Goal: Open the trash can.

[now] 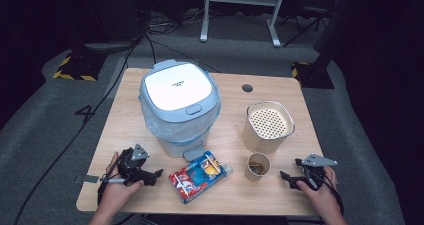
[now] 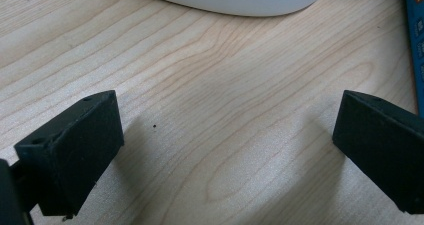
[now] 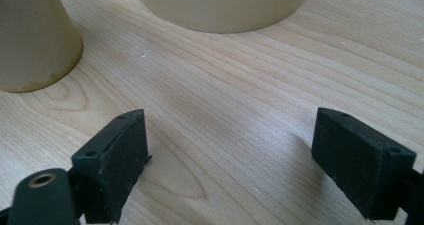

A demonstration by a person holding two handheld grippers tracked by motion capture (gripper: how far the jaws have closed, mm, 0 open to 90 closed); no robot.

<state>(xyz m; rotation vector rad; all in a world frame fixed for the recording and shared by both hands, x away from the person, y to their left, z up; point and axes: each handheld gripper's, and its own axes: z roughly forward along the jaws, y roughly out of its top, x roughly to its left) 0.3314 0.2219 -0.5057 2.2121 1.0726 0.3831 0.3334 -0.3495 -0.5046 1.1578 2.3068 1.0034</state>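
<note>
My left gripper (image 1: 150,175) rests near the table's (image 1: 125,120) near-left corner with jaws spread and empty, and the snack packet (image 1: 200,175) lies just to its right, in front of the lidded bin (image 1: 179,105). My right gripper (image 1: 287,177), also spread and empty, sits just right of the paper cup (image 1: 258,166). I judge I should come in low and level, straddling the packet's edge before pinching.

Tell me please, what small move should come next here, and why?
Probably the right tongs should ease toward the paper cup, which stands upright just beside them with something brown inside. Their jaws stand open with only bare table between them. The left tongs are open too, resting near the colourful snack packet, and the bin has its lid shut.
</note>
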